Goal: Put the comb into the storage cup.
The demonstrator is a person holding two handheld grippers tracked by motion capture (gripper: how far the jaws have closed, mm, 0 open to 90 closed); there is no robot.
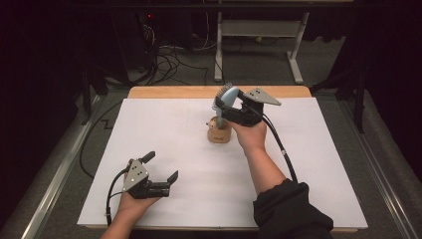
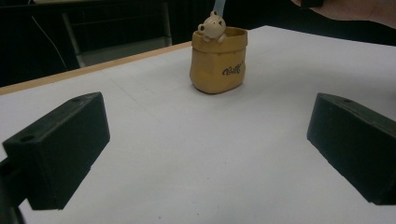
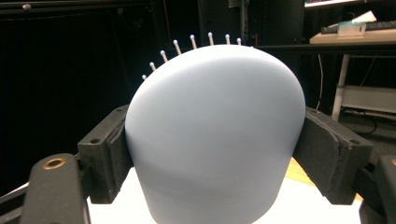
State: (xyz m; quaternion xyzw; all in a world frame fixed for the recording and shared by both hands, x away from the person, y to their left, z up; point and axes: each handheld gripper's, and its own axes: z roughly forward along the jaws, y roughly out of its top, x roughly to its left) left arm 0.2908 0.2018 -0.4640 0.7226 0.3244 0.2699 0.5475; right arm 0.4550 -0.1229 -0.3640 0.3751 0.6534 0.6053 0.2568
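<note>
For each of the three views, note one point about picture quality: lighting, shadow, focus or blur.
High view: the white table is evenly lit against dark surroundings, and the yellow holder looks small and soft. Left gripper view: the holder is fairly sharp, the near jaws blurred, shadows faint. Right gripper view: the pale blue hairbrush looms large with soft shading, its bristle tips crisp against a black background.

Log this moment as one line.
right gripper: shut on hairbrush, above bear pot | left gripper: open, idle on table

Table (image 1: 164,92): wooden, light rim showing along the far edge.
Cover: white sheet (image 1: 199,164) over nearly the whole top.
On it: tan pot (image 1: 219,132) with a bear figure, centre, upright.
</note>
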